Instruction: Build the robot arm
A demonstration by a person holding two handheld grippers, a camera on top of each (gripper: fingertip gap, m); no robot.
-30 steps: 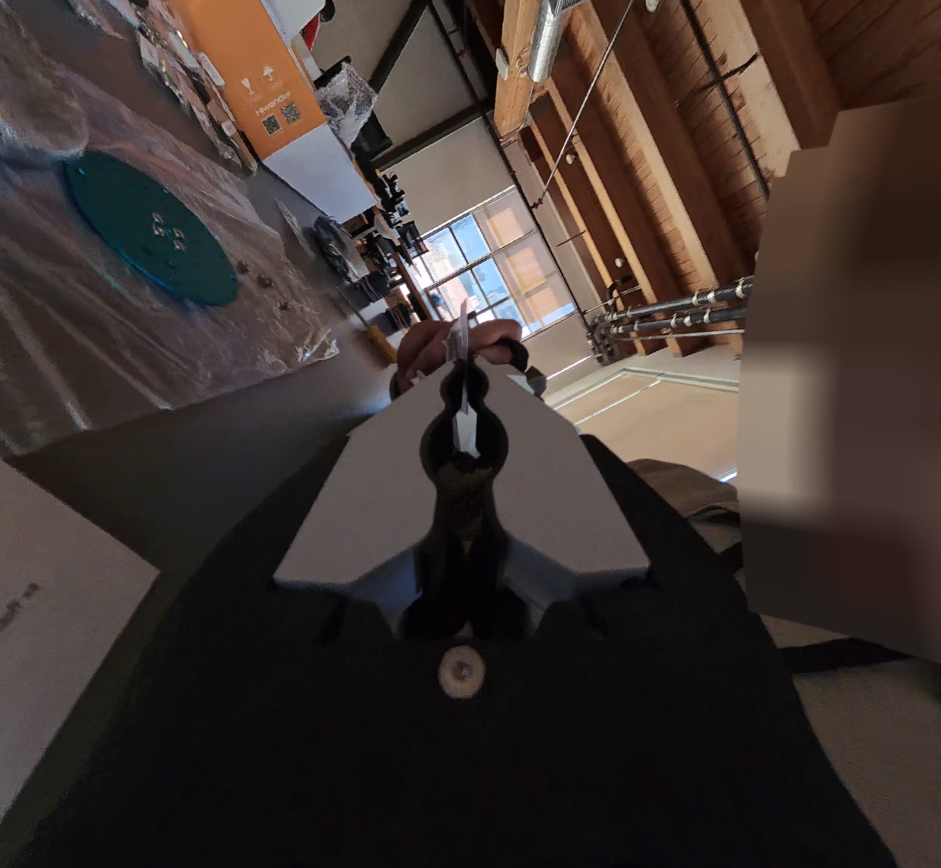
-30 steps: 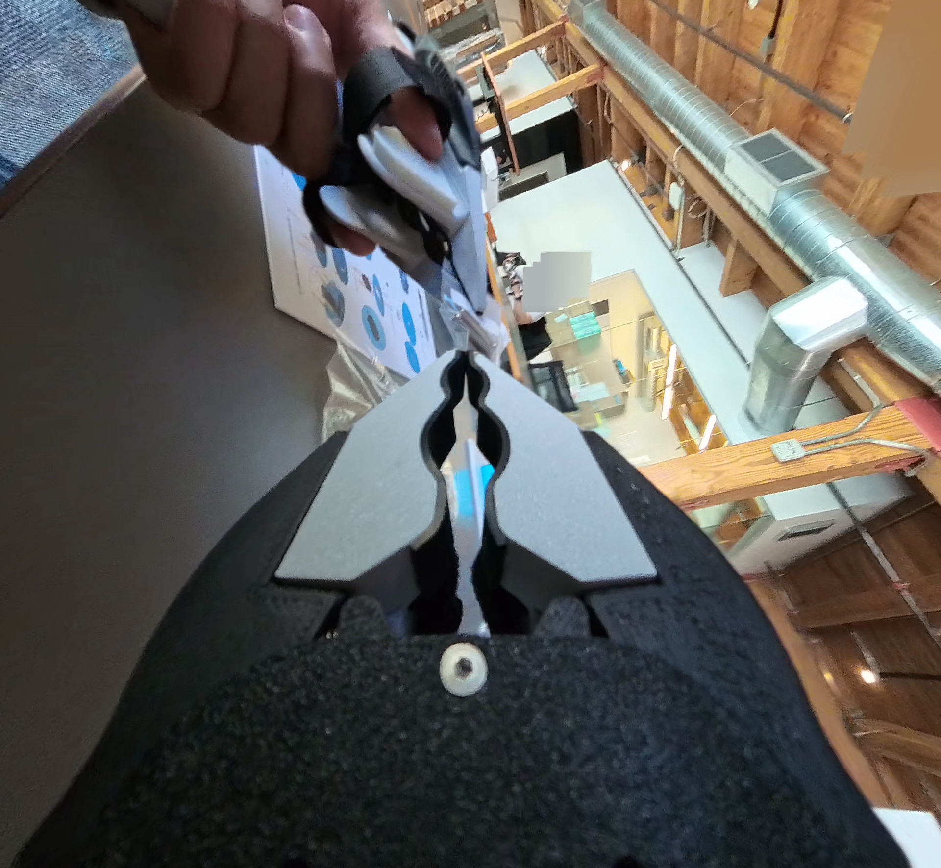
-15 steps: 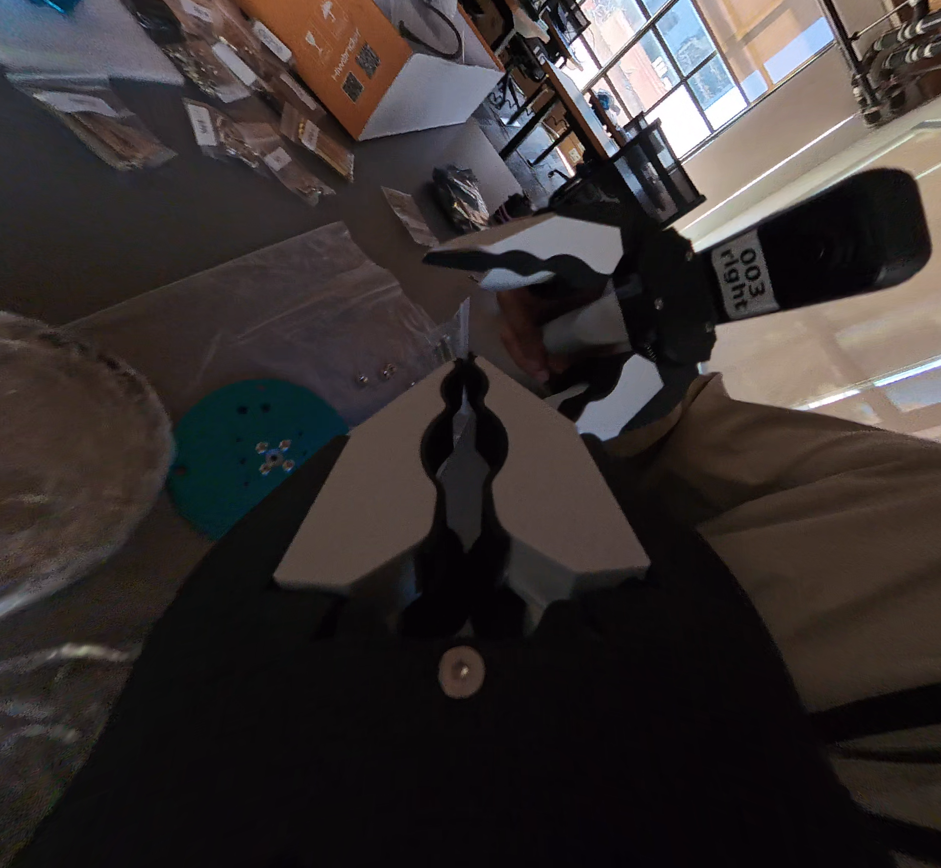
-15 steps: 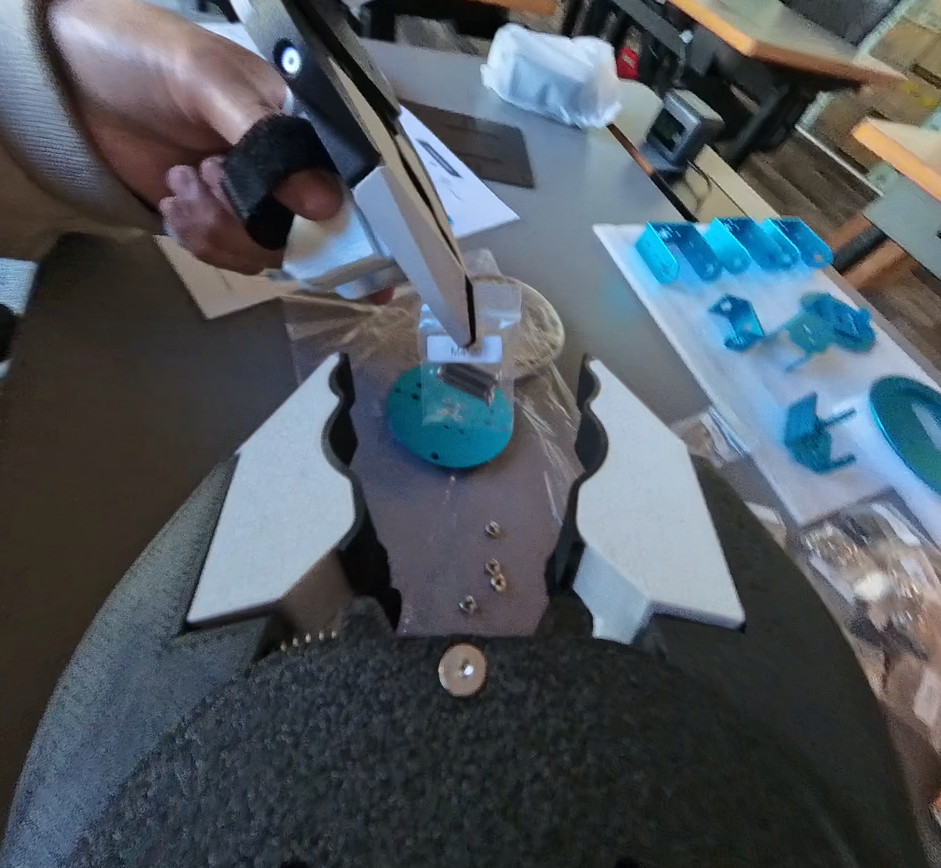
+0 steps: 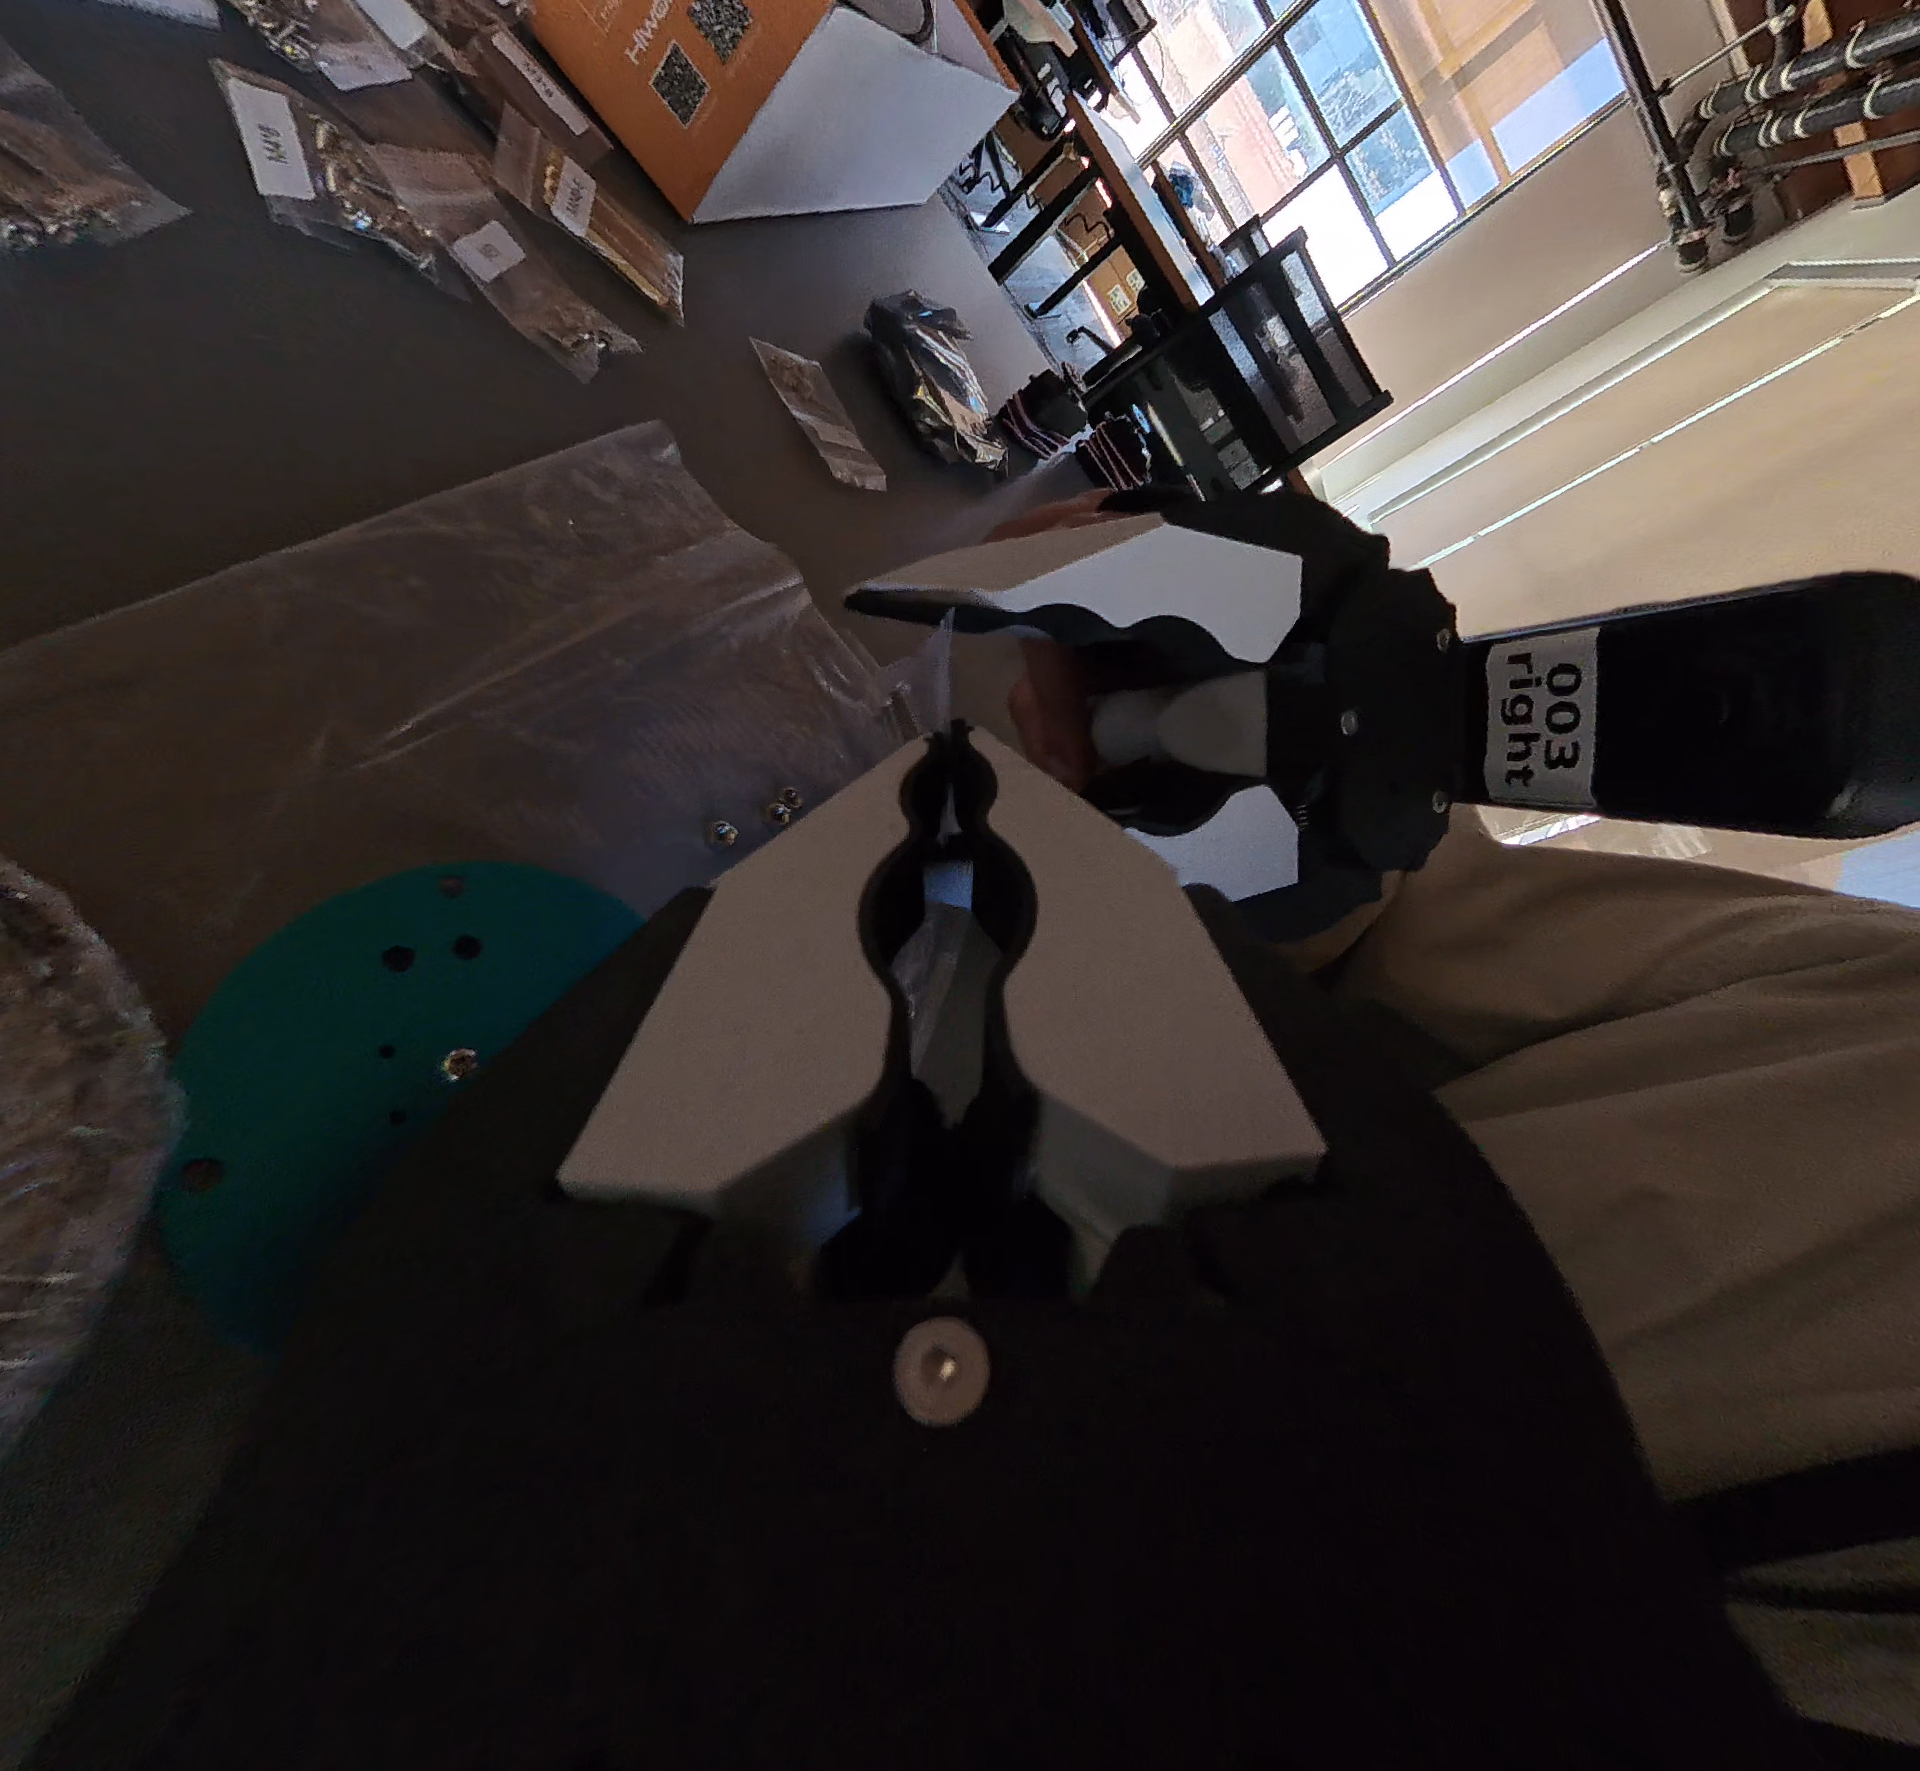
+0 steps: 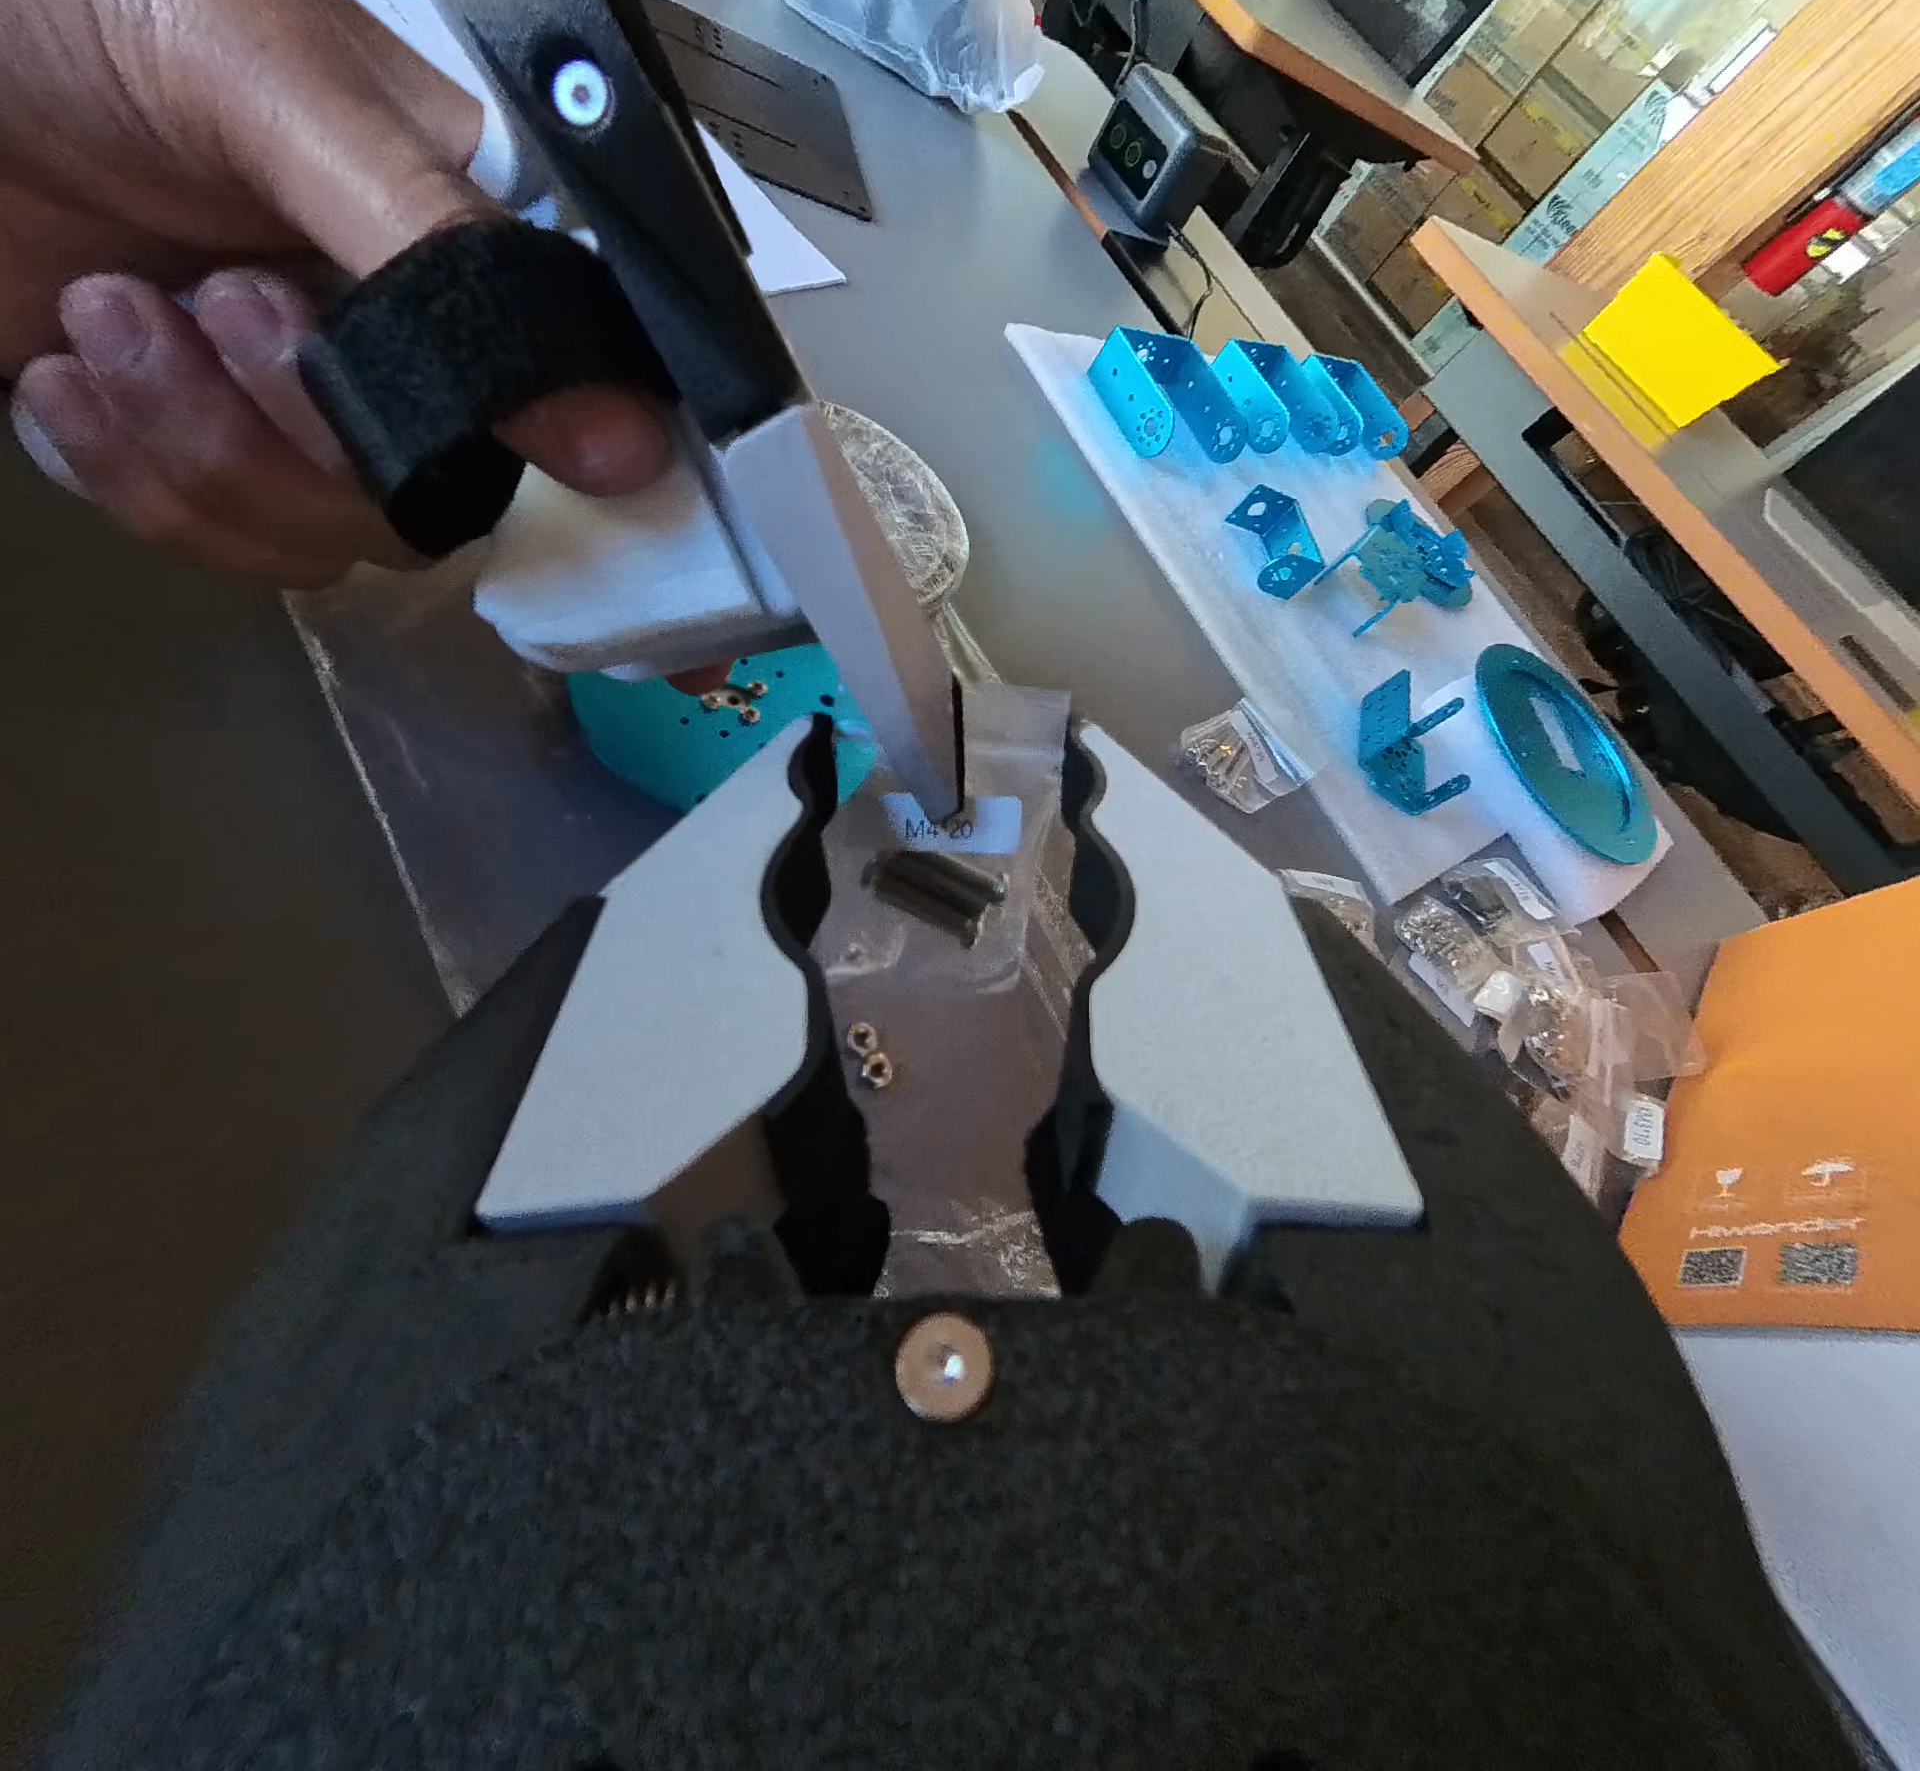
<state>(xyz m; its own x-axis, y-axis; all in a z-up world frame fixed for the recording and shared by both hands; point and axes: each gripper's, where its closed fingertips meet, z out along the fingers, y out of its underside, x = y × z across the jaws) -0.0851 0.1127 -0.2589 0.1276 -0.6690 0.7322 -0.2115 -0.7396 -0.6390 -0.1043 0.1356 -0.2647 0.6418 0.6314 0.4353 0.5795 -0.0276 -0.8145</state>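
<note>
My left gripper [image 5: 951, 742] is shut on a small clear bag [image 5: 943, 932], which I see edge-on between its fingers. In the right wrist view the left gripper [image 6: 940, 781] comes down from the upper left and pinches the bag [image 6: 961, 932] at its white label. The bag holds black screws. My right gripper [image 6: 951, 734] is open, with a finger on each side of the hanging bag and not touching it. It also shows in the left wrist view [image 5: 940, 625]. A teal disc [image 6: 707, 734] and loose nuts [image 6: 873, 1056] lie on a clear plastic sheet [image 5: 416, 661] below.
An orange box [image 6: 1787, 1098] stands at the right. A white foam tray [image 6: 1164, 495] carries blue metal brackets and a blue ring. Several small hardware bags [image 5: 416, 163] lie on the grey table. A bubble-wrap roll [image 5: 62, 1098] is beside the disc [image 5: 364, 1046]. The grippers are tip to tip, or close to it.
Both grippers swung down from pointing at the ceiling to over the table. The right gripper opened wide, then narrowed around the bag that the left gripper still holds.
</note>
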